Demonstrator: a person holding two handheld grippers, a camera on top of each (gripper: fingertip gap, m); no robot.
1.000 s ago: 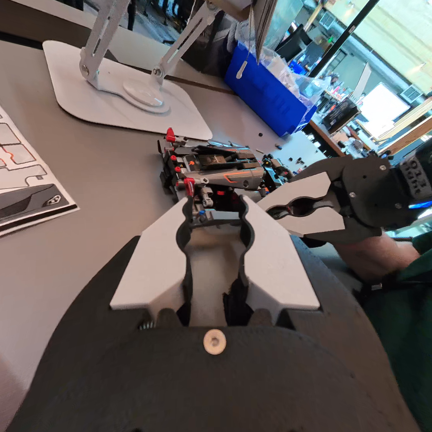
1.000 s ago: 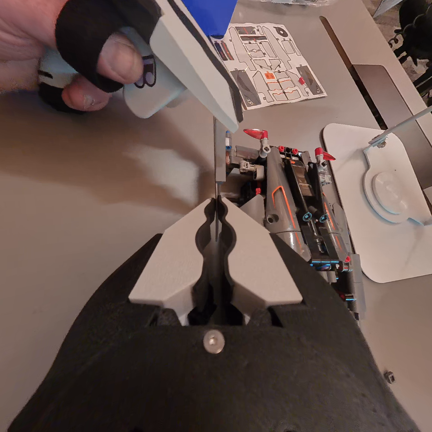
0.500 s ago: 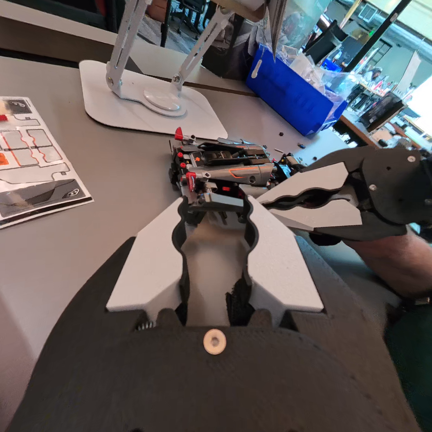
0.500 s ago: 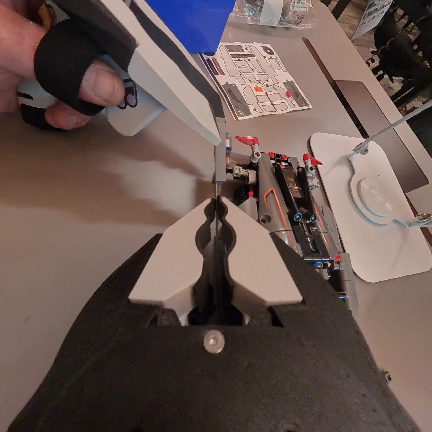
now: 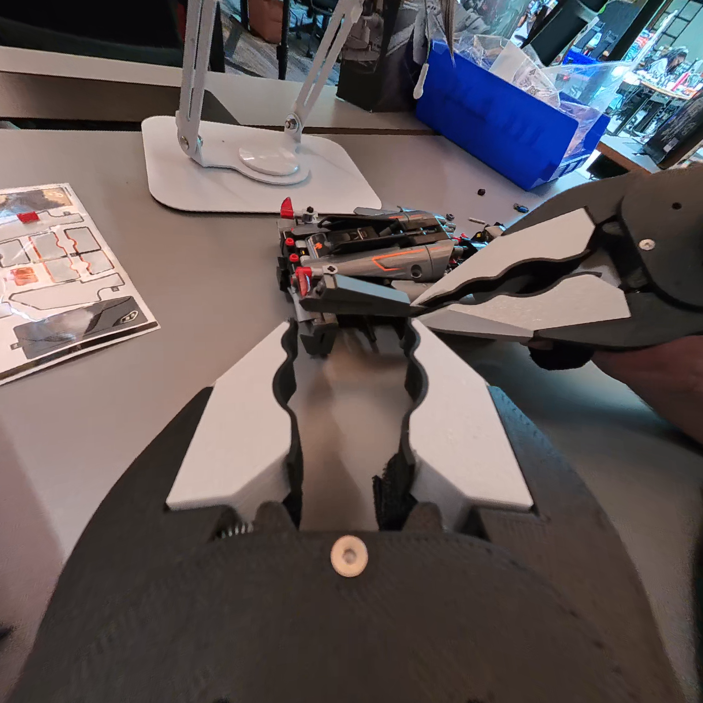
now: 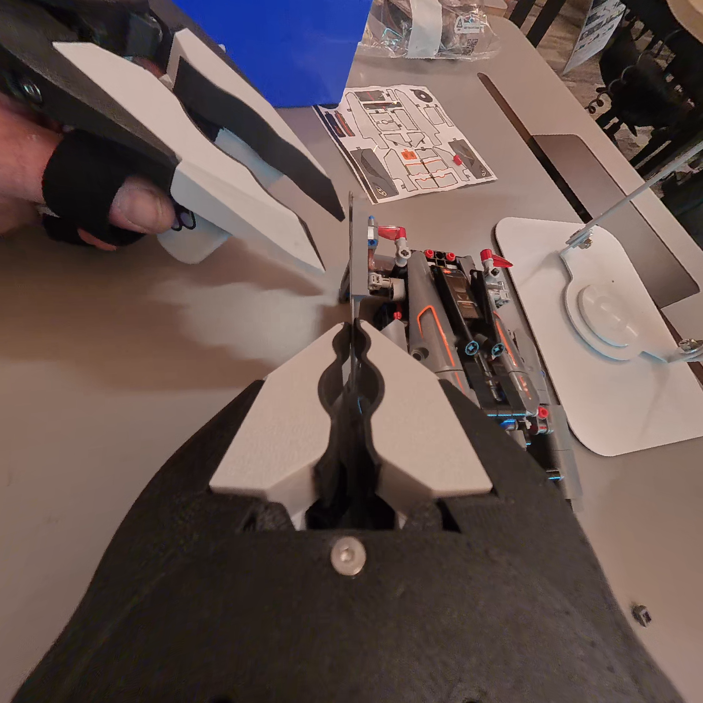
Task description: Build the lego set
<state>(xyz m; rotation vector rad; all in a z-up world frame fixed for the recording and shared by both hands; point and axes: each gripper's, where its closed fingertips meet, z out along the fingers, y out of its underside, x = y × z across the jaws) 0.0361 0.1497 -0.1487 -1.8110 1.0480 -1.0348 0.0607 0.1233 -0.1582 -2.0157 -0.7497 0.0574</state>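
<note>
Now, going left to right in the left wrist view: the sticker sheet point(image 5: 57, 274) lies far left on the table point(image 5: 213, 289), and your left gripper point(image 5: 350, 334) has its fingers spread wide and empty, with the car point(image 5: 365, 258) just ahead, its near end between the tips. On the right, your right gripper point(image 5: 412, 306) is clamped on the tip of a thin grey panel point(image 5: 361, 298) beside the car. The panel's long axis runs left-right across the left gripper's mouth, so I judge the right one must press it home.
</note>
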